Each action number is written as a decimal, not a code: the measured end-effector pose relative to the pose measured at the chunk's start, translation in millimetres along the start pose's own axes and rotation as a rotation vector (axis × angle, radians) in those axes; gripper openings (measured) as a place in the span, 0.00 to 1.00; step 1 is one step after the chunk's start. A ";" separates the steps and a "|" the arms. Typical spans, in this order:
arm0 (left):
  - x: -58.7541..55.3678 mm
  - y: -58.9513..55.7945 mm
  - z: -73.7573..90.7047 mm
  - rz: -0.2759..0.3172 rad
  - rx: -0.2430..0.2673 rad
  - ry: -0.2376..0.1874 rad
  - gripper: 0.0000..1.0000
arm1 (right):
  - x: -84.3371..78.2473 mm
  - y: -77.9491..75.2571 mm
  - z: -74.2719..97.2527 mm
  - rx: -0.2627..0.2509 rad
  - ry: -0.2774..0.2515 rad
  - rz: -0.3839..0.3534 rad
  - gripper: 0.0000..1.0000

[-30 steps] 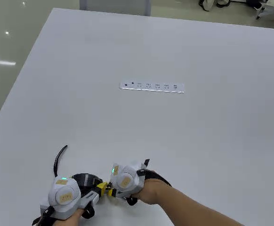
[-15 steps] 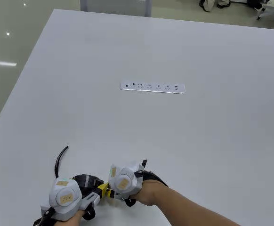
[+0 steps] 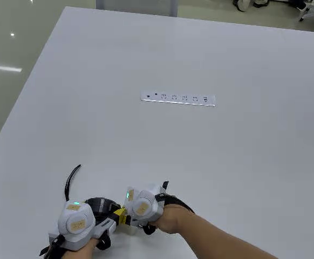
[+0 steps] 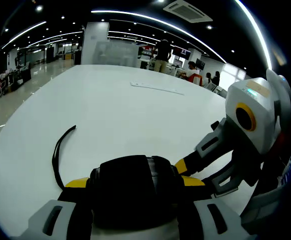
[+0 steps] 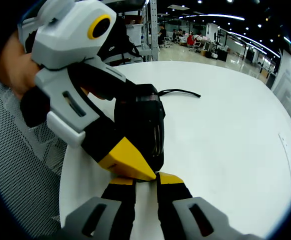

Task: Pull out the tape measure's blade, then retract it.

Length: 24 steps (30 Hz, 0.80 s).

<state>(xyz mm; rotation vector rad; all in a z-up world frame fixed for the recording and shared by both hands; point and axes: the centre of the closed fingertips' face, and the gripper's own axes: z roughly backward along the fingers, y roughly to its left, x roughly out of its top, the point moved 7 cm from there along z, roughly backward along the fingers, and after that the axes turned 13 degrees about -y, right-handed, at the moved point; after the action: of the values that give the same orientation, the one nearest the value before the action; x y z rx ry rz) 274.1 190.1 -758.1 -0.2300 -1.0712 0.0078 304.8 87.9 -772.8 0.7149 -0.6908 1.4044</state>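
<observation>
**A:** What is the left gripper doing?

**B:** The left gripper (image 4: pixel 134 183) is clamped around the tape measure (image 4: pixel 135 202). This is a round black case, and one yellow-tipped jaw presses on each side of it. The case rests on the white table (image 3: pixel 243 162).

**A:** And the right gripper?

**B:** The right gripper (image 5: pixel 145 179) faces the left one, nose to nose. Its jaws are drawn together to a thin slit and pinch the lower edge of the case nearest to them. The blade tip is too small to make out. In the head view, a hand (image 3: pixel 170 217) wraps around the right gripper's body.

**A:** What lies around them?

**B:** A black strap (image 4: pixel 59 152) runs from the case and curves across the table, just past the left gripper's left jaw. A flat white power strip (image 3: pixel 178 99) lies in the middle of the table, far ahead of both grippers and well apart from them. Both grippers work close to the table's near edge.
</observation>
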 end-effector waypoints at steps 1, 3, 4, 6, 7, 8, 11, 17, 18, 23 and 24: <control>0.0 0.0 0.0 0.000 0.000 0.000 0.66 | 0.5 0.2 0.6 0.000 0.000 0.001 0.15; -0.1 -0.2 0.0 0.001 -0.001 0.001 0.66 | 0.6 0.1 0.2 0.000 -0.001 0.006 0.14; -0.1 -0.2 0.0 0.001 -0.001 0.001 0.66 | 0.6 0.1 0.2 -0.001 0.000 0.007 0.14; -0.3 -0.3 0.1 0.001 -0.001 0.000 0.66 | -0.1 0.0 -0.3 -0.002 0.000 0.007 0.15; -0.3 -0.3 0.0 0.001 -0.001 0.000 0.66 | -0.3 -0.1 -0.6 -0.002 0.000 0.006 0.15; -0.4 -0.3 -0.1 0.001 -0.001 0.000 0.66 | -0.2 0.1 -0.5 -0.004 -0.001 0.004 0.15; -0.4 -0.4 -0.2 0.001 -0.001 0.000 0.66 | 0.0 0.3 -0.5 -0.006 -0.003 0.002 0.15; -1.5 -0.5 -0.3 0.008 -0.003 -0.007 0.67 | 0.2 1.6 0.4 -0.017 0.001 -0.004 0.15; -2.3 -0.4 -0.4 0.014 -0.005 -0.005 0.67 | -0.2 1.8 0.0 -0.019 0.002 0.000 0.15; -2.8 -1.7 1.8 0.003 0.001 -0.006 0.68 | -0.9 1.5 1.0 -0.046 -0.007 -0.011 0.17; -2.7 -1.5 2.3 -0.004 -0.001 -0.005 0.68 | -1.3 1.1 0.9 -0.050 -0.008 -0.013 0.18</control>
<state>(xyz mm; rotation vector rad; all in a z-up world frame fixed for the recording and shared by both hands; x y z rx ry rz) 270.6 188.8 -759.2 -0.2291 -1.0765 0.0038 303.6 86.4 -773.3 0.6851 -0.7240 1.3690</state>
